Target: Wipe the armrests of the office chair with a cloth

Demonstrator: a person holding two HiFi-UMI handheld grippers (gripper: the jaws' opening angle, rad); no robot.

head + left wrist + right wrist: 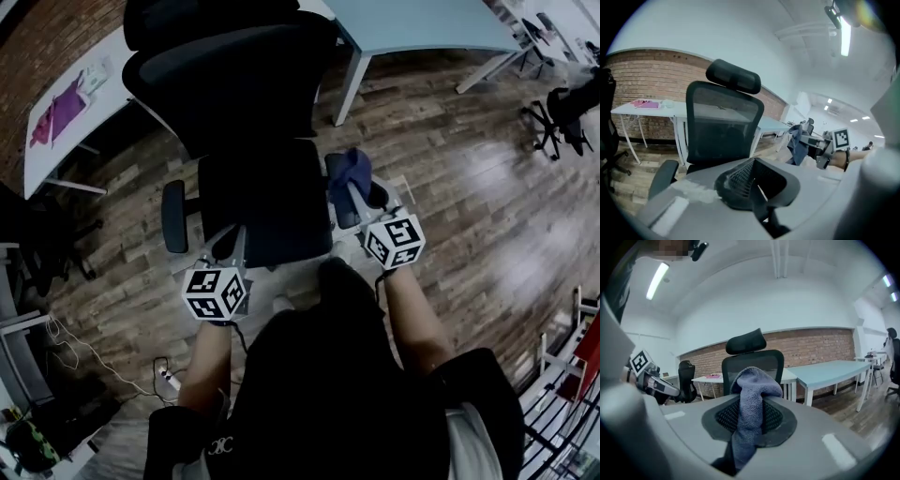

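A black office chair (253, 141) stands in front of me, with its left armrest (174, 217) and its right armrest (343, 199) pointing my way. My right gripper (352, 187) is shut on a blue cloth (349, 167) that hangs just over the right armrest; whether it touches is unclear. In the right gripper view the cloth (750, 399) is bunched between the jaws, with the chair back (752, 364) behind it. My left gripper (232, 236) hovers at the seat's front left corner, shut on nothing. The left gripper view shows the left armrest (663, 176) below and to the left.
A light blue table (422, 23) stands behind the chair on the right, a white table (70, 122) with a pink item on the left. Another chair (562, 112) is at the far right. Cables and a power strip (167, 375) lie on the wooden floor.
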